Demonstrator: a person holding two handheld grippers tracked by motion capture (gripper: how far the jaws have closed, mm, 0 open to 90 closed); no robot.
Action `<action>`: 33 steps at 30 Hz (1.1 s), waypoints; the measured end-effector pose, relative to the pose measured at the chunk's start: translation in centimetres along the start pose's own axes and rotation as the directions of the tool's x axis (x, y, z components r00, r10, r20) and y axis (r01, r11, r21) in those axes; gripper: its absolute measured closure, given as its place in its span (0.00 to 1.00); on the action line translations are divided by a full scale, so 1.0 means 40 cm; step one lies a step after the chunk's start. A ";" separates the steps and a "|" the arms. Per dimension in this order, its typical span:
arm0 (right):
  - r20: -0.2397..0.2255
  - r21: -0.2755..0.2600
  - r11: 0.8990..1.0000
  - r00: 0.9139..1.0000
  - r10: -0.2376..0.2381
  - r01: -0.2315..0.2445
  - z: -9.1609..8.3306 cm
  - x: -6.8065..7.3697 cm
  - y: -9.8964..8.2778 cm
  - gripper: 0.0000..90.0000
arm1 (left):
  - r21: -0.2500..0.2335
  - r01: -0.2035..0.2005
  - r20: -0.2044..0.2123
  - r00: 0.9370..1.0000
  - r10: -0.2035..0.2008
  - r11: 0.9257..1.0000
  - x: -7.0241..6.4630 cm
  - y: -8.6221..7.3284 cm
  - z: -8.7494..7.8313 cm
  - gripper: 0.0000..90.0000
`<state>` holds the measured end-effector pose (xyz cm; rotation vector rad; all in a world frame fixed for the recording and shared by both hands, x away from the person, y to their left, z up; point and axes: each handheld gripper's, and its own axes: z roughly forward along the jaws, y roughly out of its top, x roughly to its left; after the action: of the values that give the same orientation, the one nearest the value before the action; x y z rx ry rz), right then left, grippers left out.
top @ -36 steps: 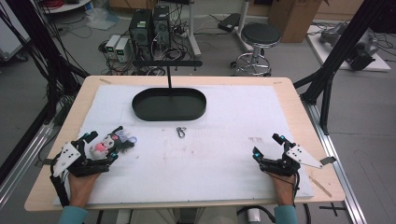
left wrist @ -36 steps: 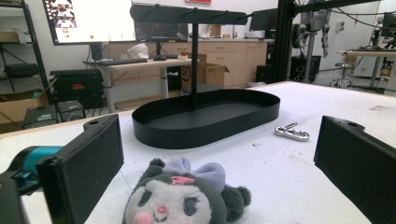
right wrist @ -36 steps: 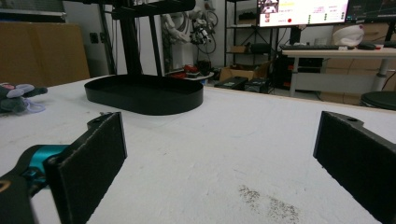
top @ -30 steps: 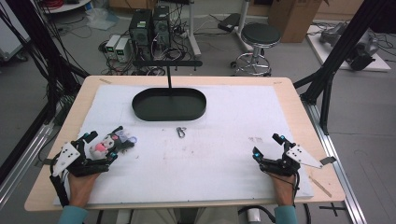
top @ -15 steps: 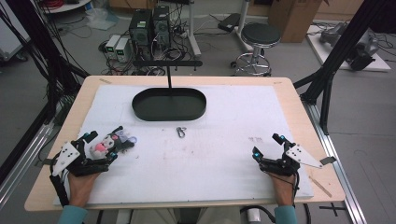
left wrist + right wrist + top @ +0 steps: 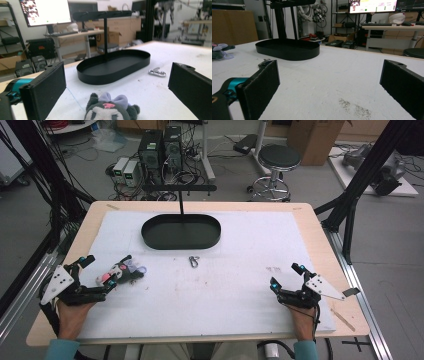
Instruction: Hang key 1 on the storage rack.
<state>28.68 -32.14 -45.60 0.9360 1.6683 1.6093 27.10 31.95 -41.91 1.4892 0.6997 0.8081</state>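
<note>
Left gripper (image 6: 102,270), jaws wide, frames the plush toy (image 6: 121,270); close squarely on its head; right gripper (image 6: 287,277) waits wide, empty.

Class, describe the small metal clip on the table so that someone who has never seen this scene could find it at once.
Start at the black oval tray with the upright post at the back of the white mat. Just in front of its near rim lies the metal clip, alone on the mat. It is tiny, silver and shiny, unlike the soft plush toy far to its left.
</note>
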 end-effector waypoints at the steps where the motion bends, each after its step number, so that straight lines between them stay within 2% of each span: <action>1: 0.000 0.005 1.000 1.000 0.006 -0.006 0.000 0.002 0.000 0.02 | 0.026 -0.015 0.010 1.000 0.015 1.000 0.002 0.014 -0.001 0.02; 3: 0.002 0.005 1.000 1.000 0.006 -0.006 0.000 0.002 0.000 0.02 | 0.055 -0.030 0.026 0.999 0.029 0.998 0.004 0.031 -0.001 0.02; 5: 0.005 0.006 1.000 1.000 0.004 -0.004 0.001 0.002 0.000 0.02 | 0.104 -0.056 0.046 0.998 0.052 0.993 0.006 0.054 0.001 0.02; 8: 0.007 0.007 1.000 1.000 0.006 -0.006 0.001 0.002 0.000 0.02 | 0.172 -0.093 0.069 0.994 0.082 0.981 0.010 0.083 0.008 0.02; 9: 0.008 0.008 1.000 1.000 0.007 -0.007 0.001 0.002 0.001 0.02 | 0.220 -0.104 0.082 0.993 0.088 0.970 0.015 0.095 0.014 0.02; 10: 0.008 0.008 1.000 1.000 0.007 -0.007 0.001 0.002 0.001 0.02 | 0.220 -0.104 0.082 0.993 0.088 0.970 0.015 0.095 0.014 0.02; 11: 0.008 0.007 1.000 1.000 0.004 -0.004 0.001 0.002 0.001 0.02 | 0.257 -0.110 0.089 0.992 0.089 0.960 0.019 0.101 0.019 0.02; 12: 0.008 0.004 1.000 1.000 0.000 0.000 0.002 0.002 0.001 0.02 | 0.335 -0.121 0.130 0.988 0.082 0.934 0.028 0.109 0.029 0.02; 14: 0.009 0.008 1.000 1.000 0.005 -0.005 0.001 0.003 0.001 0.02 | 0.410 -0.151 0.156 0.983 0.094 0.900 0.035 0.116 0.035 0.02; 15: 0.007 0.007 1.000 1.000 0.004 -0.004 0.002 0.003 0.000 0.02 | 0.436 -0.170 0.167 0.980 0.106 0.884 0.037 0.120 0.037 0.02; 17: 0.007 0.006 1.000 1.000 -0.001 0.001 0.002 0.002 0.000 0.02 | 0.470 -0.199 0.182 0.975 0.126 0.860 0.042 0.126 0.039 0.02; 18: 0.007 0.006 1.000 1.000 -0.001 0.001 0.002 0.002 0.000 0.02 | 0.470 -0.199 0.182 0.975 0.126 0.860 0.042 0.126 0.039 0.02; 19: 0.006 0.006 1.000 1.000 0.001 -0.001 0.002 0.003 0.000 0.02 | 0.500 -0.205 0.186 0.974 0.126 0.841 0.048 0.131 0.042 0.02; 20: 0.007 0.008 1.000 1.000 0.001 -0.001 0.002 0.003 0.000 0.02 | 0.500 -0.205 0.186 0.974 0.126 0.841 0.048 0.131 0.042 0.02; 21: 0.006 0.006 1.000 1.000 0.003 -0.003 0.002 0.003 0.000 0.02 | 0.524 -0.206 0.187 0.974 0.125 0.827 0.054 0.138 0.043 0.02; 22: 0.006 0.006 1.000 1.000 0.003 -0.003 0.002 0.003 0.000 0.02 | 0.524 -0.206 0.187 0.974 0.125 0.827 0.054 0.138 0.043 0.02; 23: 0.007 0.006 1.000 1.000 -0.001 0.001 0.002 0.003 0.000 0.02 | 0.534 -0.201 0.189 0.975 0.116 0.821 0.057 0.140 0.045 0.02; 24: 0.007 0.006 1.000 1.000 0.000 0.000 0.002 0.003 0.000 0.02 | 0.559 -0.201 0.200 0.974 0.105 0.804 0.063 0.145 0.049 0.02; 25: 0.008 0.006 1.000 1.000 -0.001 0.001 0.002 0.003 0.000 0.02 | 0.559 -0.201 0.200 0.974 0.105 0.804 0.063 0.145 0.049 0.02; 26: 0.008 0.007 1.000 1.000 -0.001 0.001 0.002 0.003 0.000 0.02 | 0.572 -0.206 0.201 0.974 0.108 0.794 0.065 0.147 0.051 0.02; 27: 0.009 0.007 1.000 1.000 0.000 0.000 0.002 0.003 0.000 0.02 | 0.598 -0.214 0.213 0.971 0.104 0.772 0.070 0.147 0.057 0.02; 28: 0.009 0.007 1.000 1.000 -0.002 0.002 0.002 0.003 0.000 0.02 | 0.598 -0.214 0.213 0.971 0.104 0.772 0.070 0.147 0.057 0.02; 29: 0.009 0.007 1.000 1.000 -0.001 0.001 0.002 0.003 0.000 0.02 | 0.611 -0.219 0.210 0.971 0.111 0.761 0.071 0.146 0.060 0.02; 30: 0.011 0.010 1.000 1.000 -0.004 0.004 0.001 0.003 0.001 0.02 | 0.628 -0.224 0.210 0.971 0.115 0.745 0.073 0.145 0.063 0.02; 31: 0.011 0.010 1.000 1.000 -0.001 0.001 0.002 0.004 0.001 0.02 | 0.632 -0.220 0.210 0.972 0.108 0.743 0.074 0.143 0.066 0.02; 33: 0.010 0.010 1.000 1.000 0.000 0.000 0.002 0.003 0.001 0.02 | 0.656 -0.217 0.211 0.972 0.100 0.723 0.078 0.142 0.072 0.02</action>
<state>28.67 -32.00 -45.57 0.9475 1.6704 1.5949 31.04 32.42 -36.05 2.2845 0.7944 0.5613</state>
